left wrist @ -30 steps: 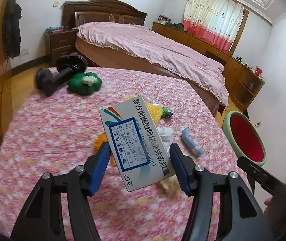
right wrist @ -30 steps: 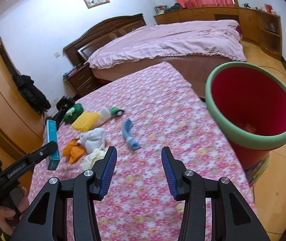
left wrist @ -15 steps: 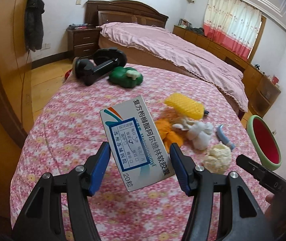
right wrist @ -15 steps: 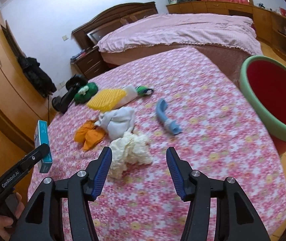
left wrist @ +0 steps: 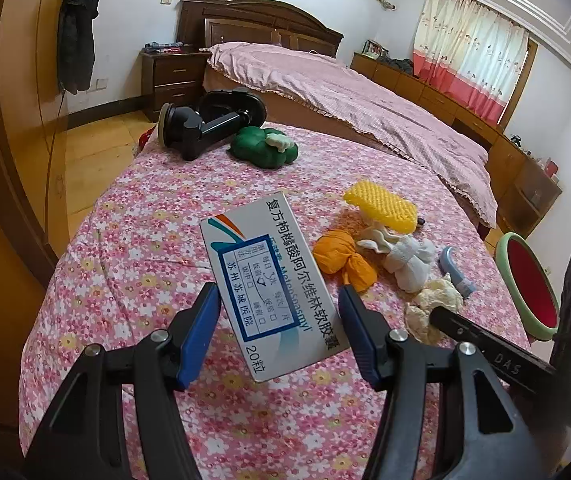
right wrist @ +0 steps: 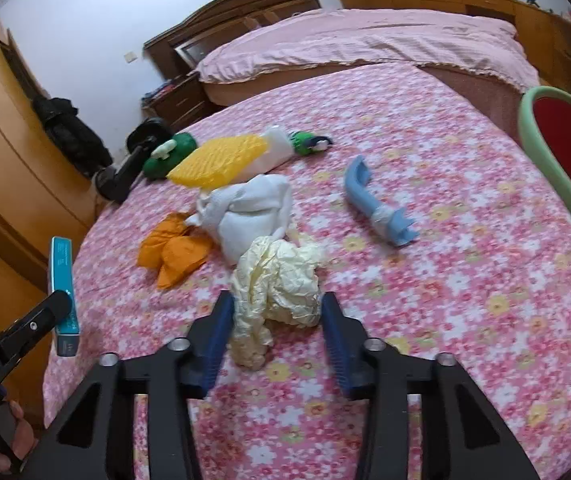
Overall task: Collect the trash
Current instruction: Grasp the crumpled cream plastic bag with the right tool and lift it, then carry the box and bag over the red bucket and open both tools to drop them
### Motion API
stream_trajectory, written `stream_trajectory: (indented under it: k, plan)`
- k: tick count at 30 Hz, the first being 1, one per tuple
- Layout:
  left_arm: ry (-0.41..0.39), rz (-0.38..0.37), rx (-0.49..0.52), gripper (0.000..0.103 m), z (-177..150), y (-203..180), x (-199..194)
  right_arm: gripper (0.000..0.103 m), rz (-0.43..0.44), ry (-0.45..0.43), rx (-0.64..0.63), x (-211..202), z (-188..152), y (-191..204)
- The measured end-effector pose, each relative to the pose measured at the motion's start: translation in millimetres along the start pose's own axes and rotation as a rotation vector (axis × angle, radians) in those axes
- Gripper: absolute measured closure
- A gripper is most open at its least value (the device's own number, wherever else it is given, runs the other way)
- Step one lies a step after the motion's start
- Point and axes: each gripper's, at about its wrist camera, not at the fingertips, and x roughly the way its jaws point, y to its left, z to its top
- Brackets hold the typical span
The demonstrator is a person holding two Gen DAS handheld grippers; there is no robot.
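table (right wrist: pixel 465 264): round, pink flowered cloth, all the trash lies on it, mostly left of centre.
bin (right wrist: pixel 557 152): red inside, green rim, off the table's right edge; only part shows in my right view, so the drop spot is half guessed.
box (left wrist: pixel 273 288): medicine box pinched in my left gripper (left wrist: pixel 279 332), held in the air above the near left of the table. Long axis runs from near right up to far left, tilted, printed face toward the camera.
risk, box: grip sits on the lower end only, box could pivot or slip out on the swing over to the bin.
paper wad (right wrist: pixel 277 288): cream crumpled paper, near centre of the table, just in front of the white cloth (right wrist: pixel 253 212). Lumpy, long axis roughly near to far, one tail pointing toward me.
right gripper (right wrist: pixel 275 328): spread, blue pads either side of the wad's near end, not closed on it yet.
risk, wad: soft paper may squash and spring out, or I catch only the tail and it tears; going too low could snag the tablecloth.
risk, neighbours: white cloth and orange cloth (right wrist: pixel 173 248) lie close, could get dragged along.
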Motion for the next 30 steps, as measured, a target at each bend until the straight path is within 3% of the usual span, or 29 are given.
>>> stream_trajectory:
  k: [4, 11, 30]
  plan:
    - [-0.006, -0.007, 0.008, 0.042, -1.1, -6.0, -5.4, 0.075, 0.021, -0.016, -0.037, -7.7, -2.8, 7.4]
    - [-0.015, -0.033, 0.038, 0.042, -2.0, -24.5, -14.4, 0.077, 0.041, -0.073, -0.056, -34.7, -7.7, 7.4]
    - [-0.026, -0.226, 0.213, 0.042, 15.8, -125.3, -22.6, 0.077, -0.091, -0.288, 0.014, -147.2, 13.8, -49.9]
